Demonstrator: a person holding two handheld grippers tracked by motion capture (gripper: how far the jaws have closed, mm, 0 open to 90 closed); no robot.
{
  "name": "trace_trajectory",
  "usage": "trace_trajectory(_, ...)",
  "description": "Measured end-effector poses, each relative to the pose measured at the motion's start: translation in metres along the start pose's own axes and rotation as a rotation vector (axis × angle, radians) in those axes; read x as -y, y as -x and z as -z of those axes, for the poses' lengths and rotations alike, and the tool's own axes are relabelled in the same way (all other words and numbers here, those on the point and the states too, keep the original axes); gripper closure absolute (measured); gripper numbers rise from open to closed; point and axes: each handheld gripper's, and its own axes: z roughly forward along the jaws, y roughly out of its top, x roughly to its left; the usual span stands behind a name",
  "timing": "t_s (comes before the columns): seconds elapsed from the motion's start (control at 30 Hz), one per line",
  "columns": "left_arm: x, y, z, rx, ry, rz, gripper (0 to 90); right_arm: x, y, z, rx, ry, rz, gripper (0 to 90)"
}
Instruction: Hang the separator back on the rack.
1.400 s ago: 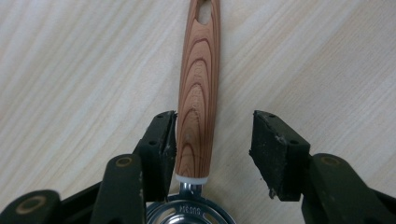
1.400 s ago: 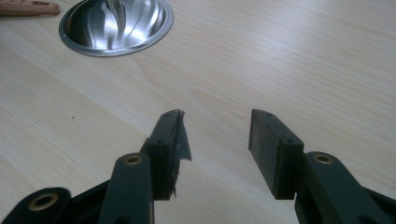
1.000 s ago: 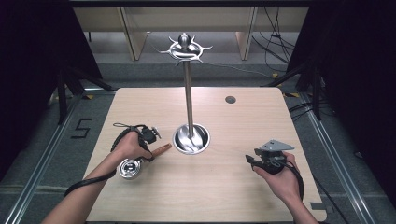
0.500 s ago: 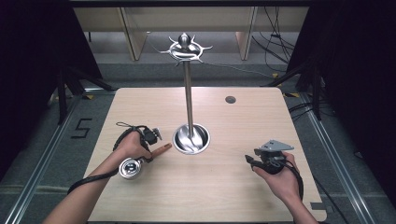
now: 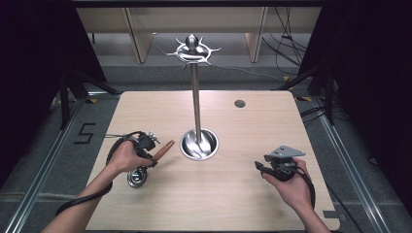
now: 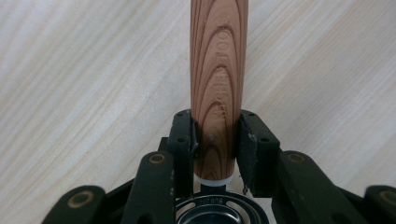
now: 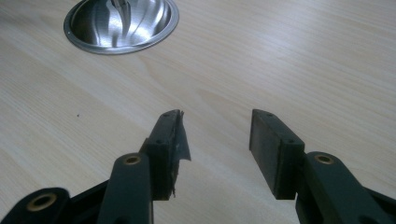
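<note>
A utensil with a striped wooden handle (image 5: 164,148) and a small round metal cup (image 5: 137,177) is at the table's left. My left gripper (image 5: 153,155) has just been closing and is now shut on the handle near the cup end. In the left gripper view the handle (image 6: 218,84) runs up between the pads (image 6: 183,140) of the left gripper (image 6: 217,137), with the cup's rim (image 6: 219,212) below. My right gripper (image 5: 260,166) rests low at the right, open. The right gripper view shows its fingers (image 7: 215,135) apart over bare wood, with torn padding on the left one (image 7: 180,140).
A tall steel stand rises from a round dish base (image 5: 199,144) at the table's centre, with a crown of hooks (image 5: 193,48) on top. That base (image 7: 121,21) lies ahead of the right gripper. A dark round plug (image 5: 239,103) sits at the far right of the table.
The left jaws have closed on the wooden handle, and its free end has tilted up a little off the table. The right hand has kept still.
</note>
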Motion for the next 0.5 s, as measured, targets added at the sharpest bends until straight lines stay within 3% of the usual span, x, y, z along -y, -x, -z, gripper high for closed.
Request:
trace_trajectory(0.03,0.003,0.0,0.004,0.0,0.019,0.003,68.1,0.0,0.001,0.0,0.0,-0.002,0.008,54.4)
trace_trajectory(0.07,0.006,0.003,0.005,-0.006,0.073,0.039,68.1,0.0,0.002,-0.001,0.004,0.005,0.025,54.4)
trace_trajectory(0.2,0.016,0.005,0.02,-0.009,0.147,0.04,68.1,0.0,0.002,-0.001,0.003,0.005,0.021,54.4)
trace_trajectory(0.33,0.026,0.012,0.033,-0.021,0.267,0.086,68.1,0.0,0.0,0.001,0.0,-0.001,-0.002,54.4)
trace_trajectory(0.37,0.026,0.012,0.033,-0.021,0.267,0.086,68.1,0.0,0.0,0.001,0.0,-0.001,-0.002,54.4)
trace_trajectory(0.43,0.032,0.018,0.039,-0.033,0.312,0.095,68.1,0.0,0.0,0.001,0.002,0.001,-0.005,54.3)
trace_trajectory(0.47,0.036,0.023,0.043,-0.046,0.362,0.112,68.1,0.0,0.001,0.001,0.008,0.002,0.014,54.3)
trace_trajectory(0.5,0.036,0.023,0.043,-0.046,0.362,0.112,68.1,0.0,0.001,0.001,0.008,0.002,0.014,54.3)
